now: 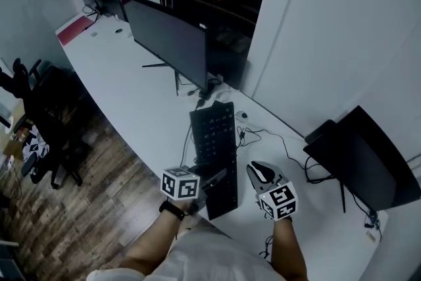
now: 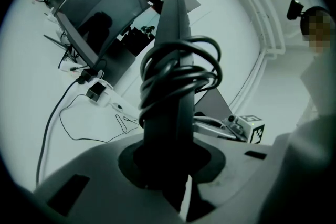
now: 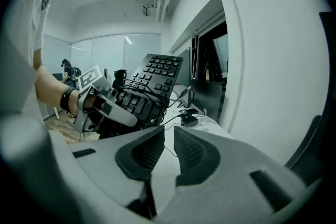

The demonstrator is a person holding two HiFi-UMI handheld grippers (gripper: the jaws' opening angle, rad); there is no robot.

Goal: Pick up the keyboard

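The black keyboard (image 1: pixel 214 141) is tilted up off the white desk (image 1: pixel 118 89), its near end gripped by my left gripper (image 1: pixel 214 179). In the left gripper view the keyboard (image 2: pixel 173 60) stands edge-on between the jaws, with its coiled cable (image 2: pixel 181 73) wrapped around it. My right gripper (image 1: pixel 258 171) hovers just right of the keyboard's near end. Its jaws stand a narrow gap apart with nothing between them (image 3: pixel 169 144). The right gripper view shows the keyboard (image 3: pixel 152 81) and the left gripper (image 3: pixel 105 107) holding it.
A large dark monitor (image 1: pixel 168 39) stands behind the keyboard and another (image 1: pixel 368 161) at the right. Thin cables (image 1: pixel 263 135) trail over the desk. An office chair (image 1: pixel 46 115) stands on the wooden floor to the left. The wall runs close behind the desk.
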